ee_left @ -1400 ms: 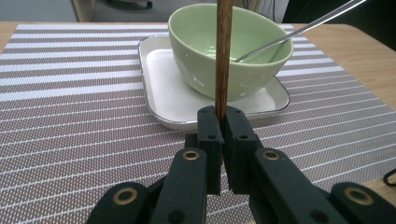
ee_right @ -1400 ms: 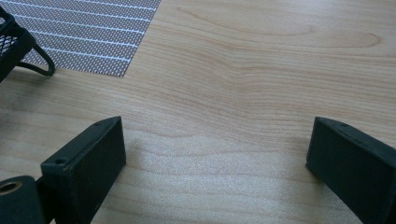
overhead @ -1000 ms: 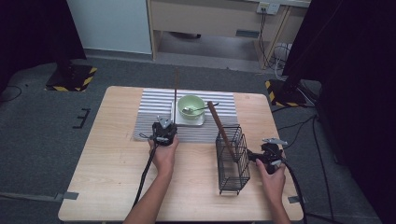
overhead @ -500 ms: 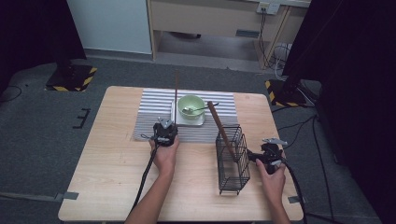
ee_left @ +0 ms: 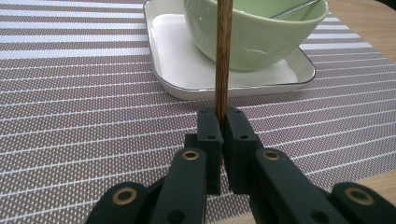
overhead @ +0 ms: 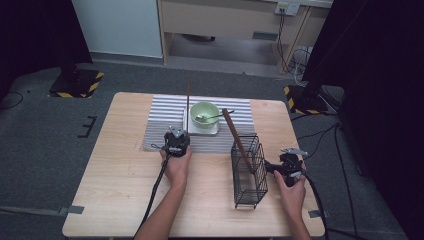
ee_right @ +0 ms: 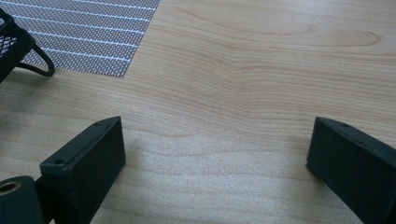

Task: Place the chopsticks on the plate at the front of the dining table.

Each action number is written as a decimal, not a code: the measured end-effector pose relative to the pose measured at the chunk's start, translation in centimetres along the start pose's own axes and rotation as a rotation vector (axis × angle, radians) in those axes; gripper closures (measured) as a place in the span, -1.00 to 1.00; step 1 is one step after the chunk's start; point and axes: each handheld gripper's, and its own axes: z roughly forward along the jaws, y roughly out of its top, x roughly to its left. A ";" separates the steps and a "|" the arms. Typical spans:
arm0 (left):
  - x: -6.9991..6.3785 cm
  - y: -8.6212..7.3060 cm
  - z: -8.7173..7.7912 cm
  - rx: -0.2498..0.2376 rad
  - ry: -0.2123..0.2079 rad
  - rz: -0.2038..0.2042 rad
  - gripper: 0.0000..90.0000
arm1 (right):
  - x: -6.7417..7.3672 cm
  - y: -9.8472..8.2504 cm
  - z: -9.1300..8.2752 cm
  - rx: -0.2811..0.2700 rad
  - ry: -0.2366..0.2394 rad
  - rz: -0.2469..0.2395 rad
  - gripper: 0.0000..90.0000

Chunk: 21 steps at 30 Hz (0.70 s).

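My left gripper [overhead: 179,134] [ee_left: 223,119] is shut on the lower end of a brown chopstick [overhead: 188,100] [ee_left: 223,56], which stands nearly upright over the striped placemat [overhead: 160,125] [ee_left: 70,93]. Just beyond it a green bowl [overhead: 205,112] [ee_left: 261,37] with a metal spoon [overhead: 212,117] rests on a white square plate [overhead: 192,130] [ee_left: 173,70]. A second brown chopstick [overhead: 235,135] leans out of the black wire basket [overhead: 248,170] [ee_right: 11,46]. To the basket's right, my right gripper [overhead: 274,167] [ee_right: 217,154] is open over bare wood, holding nothing.
The wooden table [overhead: 115,165] has free room on its left half and along the front edge. The basket stands between my two hands. Grey floor, cables and a cabinet lie beyond the table's far edge.
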 end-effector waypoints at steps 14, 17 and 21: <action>0.2 -0.2 0.3 0.016 0.002 -0.003 0.90 | 0.0 0.0 0.0 0.000 0.000 0.000 -0.90; 0.3 -0.1 0.2 0.013 0.002 -0.006 0.90 | 0.0 0.0 0.0 0.000 0.000 0.000 -0.90; 0.4 0.0 0.1 0.007 0.004 -0.010 0.90 | 0.0 0.0 0.0 0.000 -0.001 0.000 -0.90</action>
